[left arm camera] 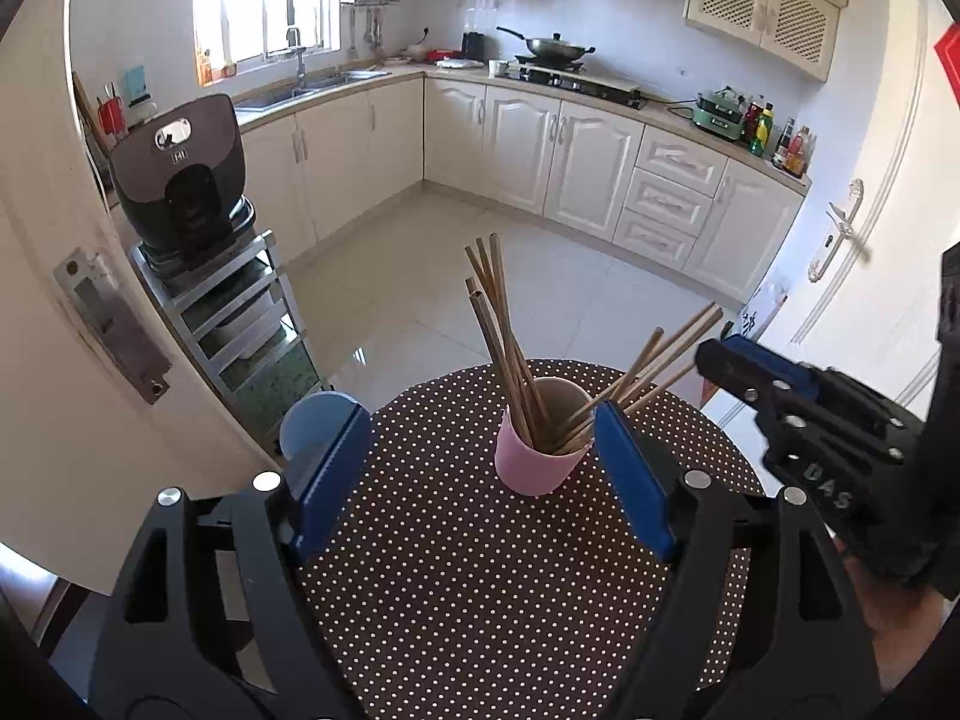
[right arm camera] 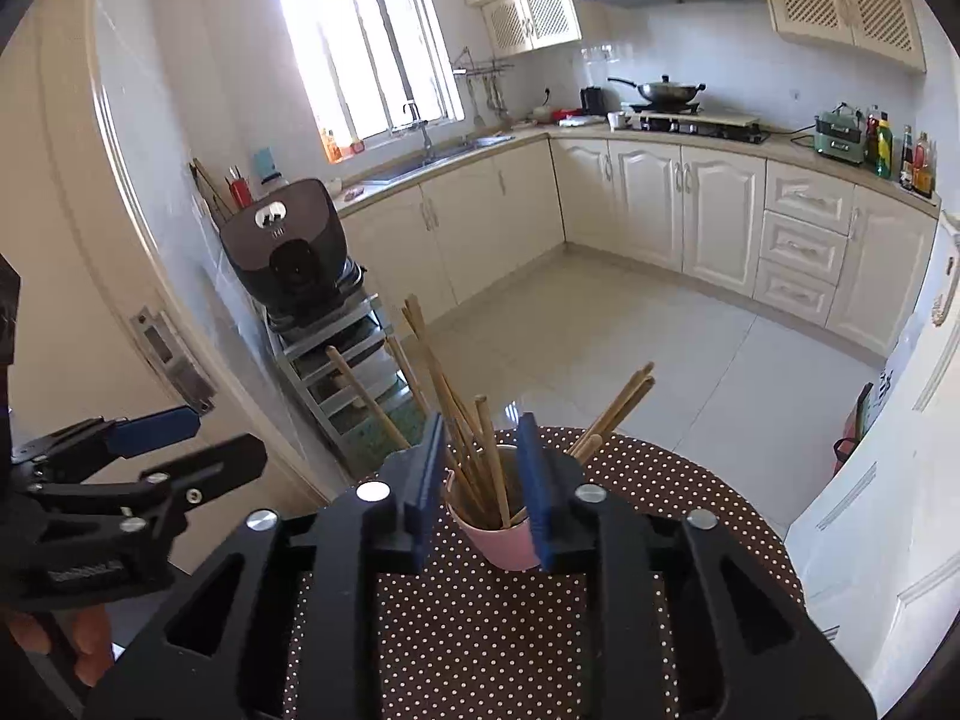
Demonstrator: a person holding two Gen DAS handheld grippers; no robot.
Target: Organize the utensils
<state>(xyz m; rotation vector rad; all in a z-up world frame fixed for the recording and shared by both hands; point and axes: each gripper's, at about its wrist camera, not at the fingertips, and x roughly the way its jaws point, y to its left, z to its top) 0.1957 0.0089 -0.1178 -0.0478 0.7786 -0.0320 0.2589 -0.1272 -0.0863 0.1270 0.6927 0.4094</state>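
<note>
Black arms of your left gripper [left arm camera: 483, 474] are filling the bottom of the left wrist view, and its blue pads are standing wide apart over the dotted tablecloth [left arm camera: 456, 588], gripping nothing. Moving rightward, the pink cup [left arm camera: 536, 462] is sitting upright on the cloth just ahead of that spread gap, nearer the right pad, which overlaps its rim in this view; whether it is touching I cannot tell. Wooden chopsticks [left arm camera: 504, 354] are standing in the cup in two fans, one leaning left and upright, one slanting out to the right.

Further right, your right gripper [right arm camera: 480, 483] is hanging just behind the cup with its pads partly parted. The sticks are showing in the gap between them, but the pads are not pressing on any.

It looks as if the chopsticks are already gathered in the cup and you are letting go. To finish well, you should be drawing both tools back and upward along the line of the sticks, keeping the pads clear of the slanted ends so nothing is levered out and the light cup is not tipped.
</note>
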